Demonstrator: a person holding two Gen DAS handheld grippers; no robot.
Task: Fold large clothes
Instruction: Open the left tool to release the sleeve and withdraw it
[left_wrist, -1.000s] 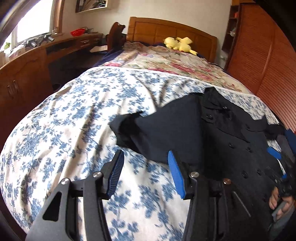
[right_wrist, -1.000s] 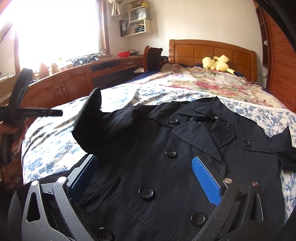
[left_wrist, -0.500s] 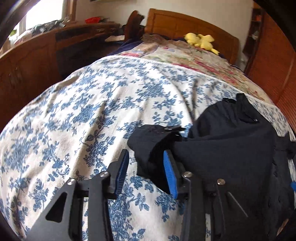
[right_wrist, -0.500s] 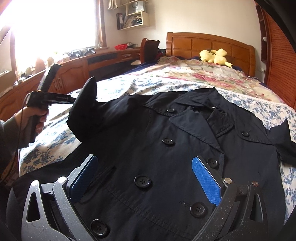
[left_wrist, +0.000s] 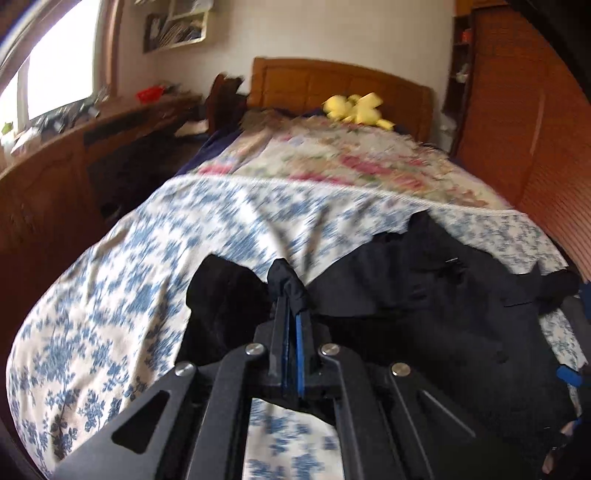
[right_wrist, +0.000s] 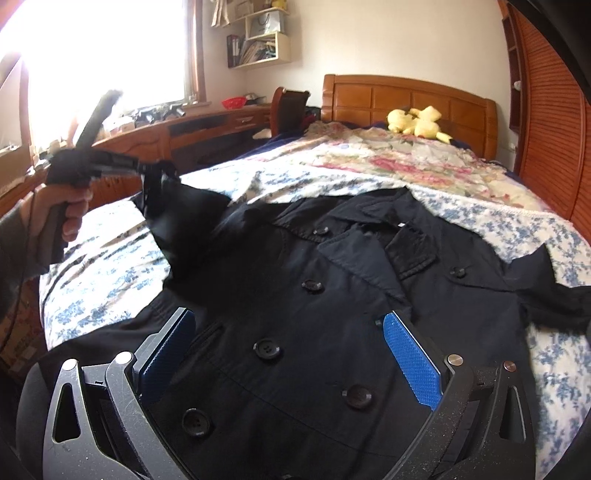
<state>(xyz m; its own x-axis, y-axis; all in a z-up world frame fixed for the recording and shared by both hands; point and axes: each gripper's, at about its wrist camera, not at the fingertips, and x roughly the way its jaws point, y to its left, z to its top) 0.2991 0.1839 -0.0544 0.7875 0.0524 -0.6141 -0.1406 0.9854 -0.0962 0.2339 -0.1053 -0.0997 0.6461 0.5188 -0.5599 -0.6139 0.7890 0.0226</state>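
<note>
While the black double-breasted coat (right_wrist: 314, 295) lies buttoned and face-up on the bed (right_wrist: 110, 266), folding has barely begun: the left gripper (left_wrist: 291, 295) pinches the sleeve end (left_wrist: 286, 280) at 9 o'clock, the right gripper (right_wrist: 288, 354) hovers with fingers spread.

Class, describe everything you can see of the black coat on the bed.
The black coat looks like matte woven cloth, double-breasted with dark round buttons and wide lapels. It lies front up, open-collared, on the blue-flowered bedspread. The left gripper is shut on its sleeve end, lifting it. The right gripper hangs open over the front.
</note>
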